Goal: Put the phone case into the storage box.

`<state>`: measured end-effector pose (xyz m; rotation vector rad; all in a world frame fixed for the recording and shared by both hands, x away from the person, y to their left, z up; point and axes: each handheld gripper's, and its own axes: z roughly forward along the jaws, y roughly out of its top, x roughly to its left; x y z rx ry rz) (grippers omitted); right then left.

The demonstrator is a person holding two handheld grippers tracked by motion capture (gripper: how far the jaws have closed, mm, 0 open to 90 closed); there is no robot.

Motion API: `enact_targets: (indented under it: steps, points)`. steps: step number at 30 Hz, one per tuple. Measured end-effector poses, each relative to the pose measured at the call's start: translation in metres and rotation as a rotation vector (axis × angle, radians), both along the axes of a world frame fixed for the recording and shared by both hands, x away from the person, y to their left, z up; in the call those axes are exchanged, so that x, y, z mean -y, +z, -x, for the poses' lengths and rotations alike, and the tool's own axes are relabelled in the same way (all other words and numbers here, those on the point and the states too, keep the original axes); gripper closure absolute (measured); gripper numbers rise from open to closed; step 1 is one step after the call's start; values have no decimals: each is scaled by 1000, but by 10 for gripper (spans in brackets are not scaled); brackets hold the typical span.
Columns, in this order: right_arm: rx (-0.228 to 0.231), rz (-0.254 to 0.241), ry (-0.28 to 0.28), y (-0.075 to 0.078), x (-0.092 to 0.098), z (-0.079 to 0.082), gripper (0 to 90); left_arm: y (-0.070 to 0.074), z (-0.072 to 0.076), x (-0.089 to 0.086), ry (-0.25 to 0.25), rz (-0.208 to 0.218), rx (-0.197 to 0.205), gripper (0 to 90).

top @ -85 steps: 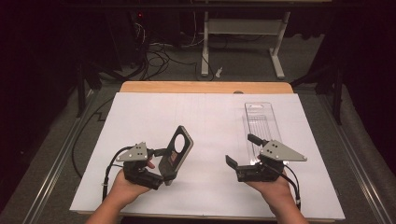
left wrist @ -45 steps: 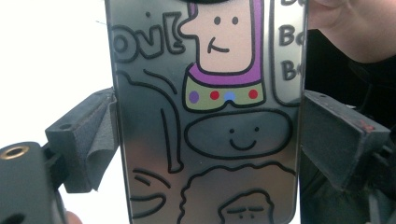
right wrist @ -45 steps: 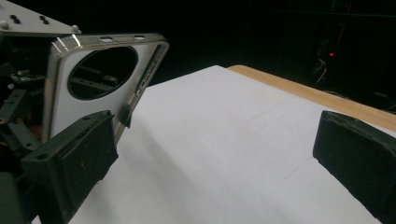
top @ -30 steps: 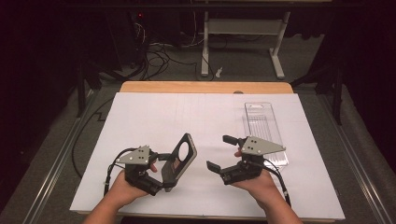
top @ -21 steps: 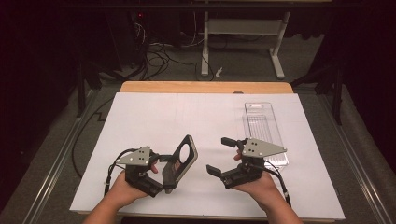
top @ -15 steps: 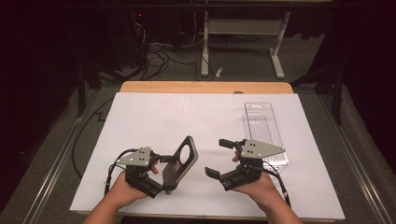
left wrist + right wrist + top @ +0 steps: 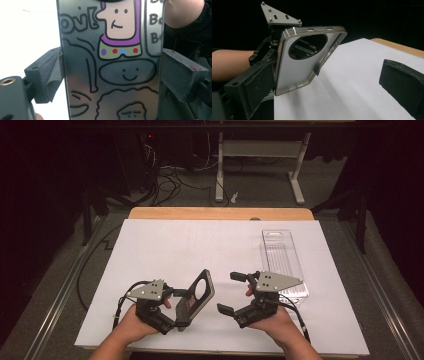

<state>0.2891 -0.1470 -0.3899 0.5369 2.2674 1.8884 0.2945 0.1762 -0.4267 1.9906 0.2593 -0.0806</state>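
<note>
Phone case (image 7: 196, 296): gripped across its width by the left gripper (image 7: 172, 312), raised off the white table (image 7: 165, 250) at the near left. Long axis runs far-right, camera hole at the far end. Right gripper (image 7: 231, 292): jaws wide apart, holding nothing, just right of the case.

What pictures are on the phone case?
The case is shiny silver with black-line cartoon doodles, smiley faces and a purple-framed figure. The left gripper view shows it best.
</note>
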Motion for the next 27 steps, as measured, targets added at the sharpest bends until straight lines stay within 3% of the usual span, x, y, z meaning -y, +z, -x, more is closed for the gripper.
enact_targets:
  steps: [27]
  points:
    - [-11, -23, 61, 2, -5, 3, 5, -1, 4, 12, -68, -29, 1, 127]
